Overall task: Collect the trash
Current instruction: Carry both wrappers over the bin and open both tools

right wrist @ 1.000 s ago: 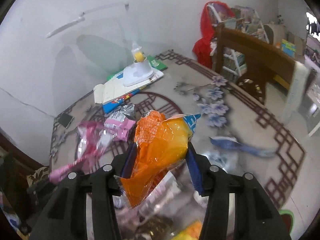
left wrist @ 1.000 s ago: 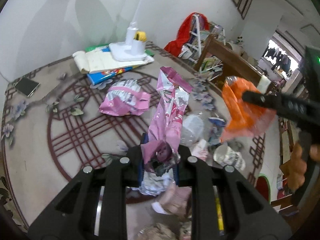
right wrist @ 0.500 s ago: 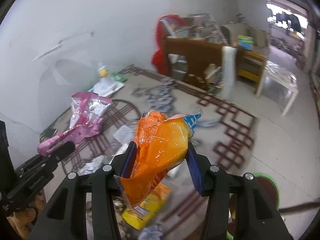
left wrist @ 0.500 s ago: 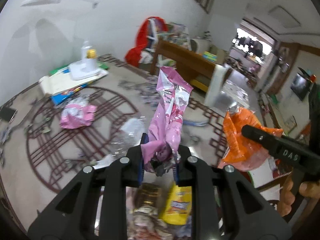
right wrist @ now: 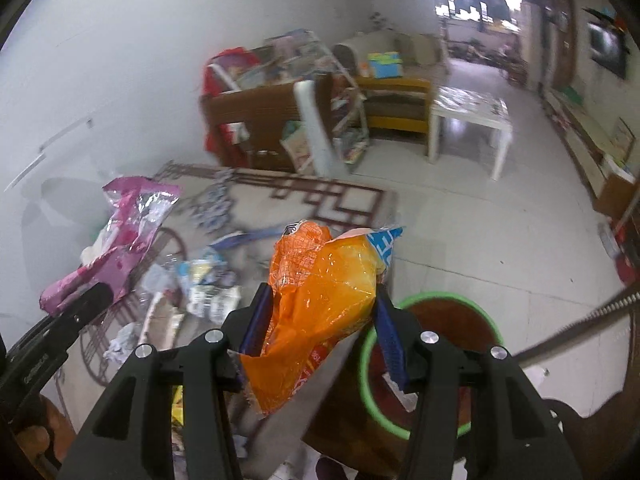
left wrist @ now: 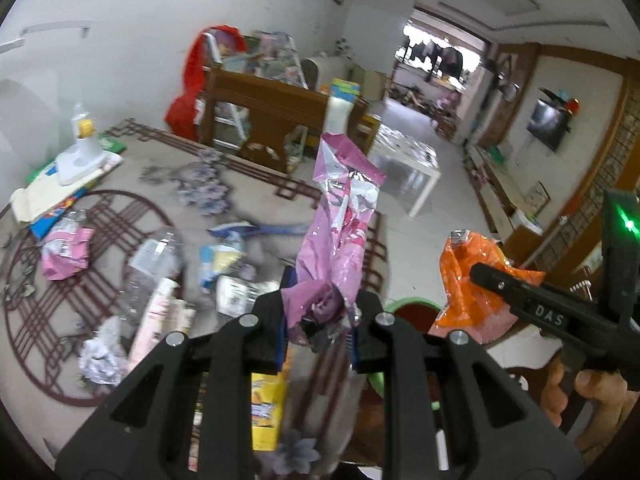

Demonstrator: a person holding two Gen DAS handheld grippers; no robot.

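Trash is held in both grippers: our left gripper (left wrist: 320, 312) has its jaws nearly together, pinching a pink wrapper (left wrist: 340, 216); our right gripper (right wrist: 316, 320), jaws partly spread, clamps an orange bag (right wrist: 320, 292) just beside a green-rimmed bin (right wrist: 432, 364).

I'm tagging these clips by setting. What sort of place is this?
Most likely a lived-in home, a living or dining room. A patterned table littered with wrappers stands by a wooden chair, a wall-mounted television hangs at the right, and laundry hangs beyond the doorway.
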